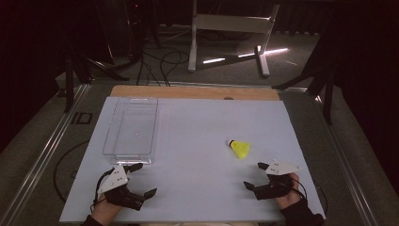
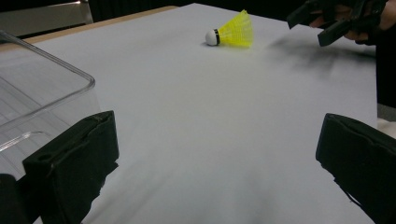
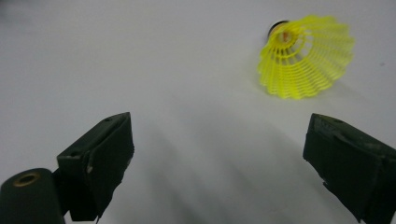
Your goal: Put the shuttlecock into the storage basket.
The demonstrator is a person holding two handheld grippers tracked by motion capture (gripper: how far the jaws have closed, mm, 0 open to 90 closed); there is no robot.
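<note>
No legible text, label, brand or number in any view. The shuttlecock (image 1: 240,148) and clear tray (image 1: 131,131) carry no readable marking.

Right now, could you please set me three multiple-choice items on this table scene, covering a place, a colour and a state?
1. Where does the shuttlecock lie?
A. in the clear box
B. on the white board, nearer the right gripper
C. between the left gripper's jaws

2. What colour is its skirt?
A. yellow
B. red
C. blue

3. How does the right gripper stand?
A. shut on the shuttlecock
B. shut, empty
C. open, empty

Key: B, it lies on the board, ahead of that gripper; A, the skirt is yellow; C, the jaws stand apart with bare board between.
</note>
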